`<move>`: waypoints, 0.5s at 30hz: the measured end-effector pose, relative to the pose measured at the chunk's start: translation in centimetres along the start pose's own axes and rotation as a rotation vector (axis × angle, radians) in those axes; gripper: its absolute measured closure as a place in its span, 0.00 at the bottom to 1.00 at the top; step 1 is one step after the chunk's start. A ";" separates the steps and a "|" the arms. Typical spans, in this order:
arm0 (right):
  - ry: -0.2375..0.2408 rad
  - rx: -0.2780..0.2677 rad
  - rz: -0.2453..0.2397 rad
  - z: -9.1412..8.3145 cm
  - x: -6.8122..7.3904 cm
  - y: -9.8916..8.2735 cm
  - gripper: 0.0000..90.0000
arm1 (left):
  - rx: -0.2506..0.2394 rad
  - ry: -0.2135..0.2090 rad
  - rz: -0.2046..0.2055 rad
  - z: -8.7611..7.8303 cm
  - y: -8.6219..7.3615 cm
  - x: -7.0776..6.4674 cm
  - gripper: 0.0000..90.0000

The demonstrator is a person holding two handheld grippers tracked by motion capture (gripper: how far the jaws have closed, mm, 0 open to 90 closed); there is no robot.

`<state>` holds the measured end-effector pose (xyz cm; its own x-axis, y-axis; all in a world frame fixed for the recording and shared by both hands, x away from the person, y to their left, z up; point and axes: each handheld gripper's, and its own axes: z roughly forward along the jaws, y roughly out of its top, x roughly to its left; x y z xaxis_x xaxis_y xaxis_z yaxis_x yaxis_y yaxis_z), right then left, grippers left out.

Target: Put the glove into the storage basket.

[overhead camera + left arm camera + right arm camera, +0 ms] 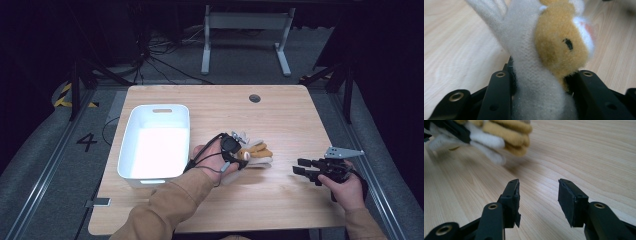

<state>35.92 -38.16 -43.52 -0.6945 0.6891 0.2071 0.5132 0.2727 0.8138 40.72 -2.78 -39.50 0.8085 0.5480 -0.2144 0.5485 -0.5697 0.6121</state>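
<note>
One white tub (155, 145) sat at the bench's (280, 120) nine o'clock, nothing visible inside. One plush toy (255, 152), cream and tan, was at centre, clamped in the left gripper (239, 161) beside the tub. One right gripper (303, 170) hovered at four o'clock, jaws apart and holding nothing, bare wood around.
</note>
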 end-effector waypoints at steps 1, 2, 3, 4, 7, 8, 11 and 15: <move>0.000 0.001 0.001 0.1 0.0 0.0 0.58 | -0.009 0.009 -0.004 -0.4 0.0 0.1 0.70; 0.000 0.007 0.000 0.2 -0.1 -0.1 0.58 | -0.016 0.016 -0.006 -0.9 0.1 0.3 0.70; -0.001 0.016 0.001 0.4 -0.2 -0.1 0.58 | -0.029 0.026 -0.021 -1.8 0.2 0.6 0.70; 0.000 0.018 0.006 0.5 -0.2 -0.1 0.58 | -0.039 0.035 -0.026 -2.3 0.2 0.8 0.70; 0.010 0.018 0.005 1.0 -0.5 0.1 0.58 | -0.068 0.049 -0.057 -3.8 0.0 1.2 0.70; 0.014 0.021 0.005 1.3 -0.6 0.2 0.58 | -0.070 0.055 -0.063 -4.3 0.0 1.4 0.70; 0.023 0.039 0.000 2.1 -0.7 0.2 0.58 | -0.088 0.076 -0.084 -5.7 -0.3 1.9 0.70; 0.031 0.051 0.004 2.7 -0.9 0.4 0.58 | -0.105 0.098 -0.110 -7.5 -0.7 2.6 0.70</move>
<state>38.10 -36.88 -44.87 -0.7071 0.6693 0.2280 0.5408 0.3042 0.7842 40.82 3.63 -34.72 0.7172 0.6635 -0.2130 0.6033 -0.4381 0.6664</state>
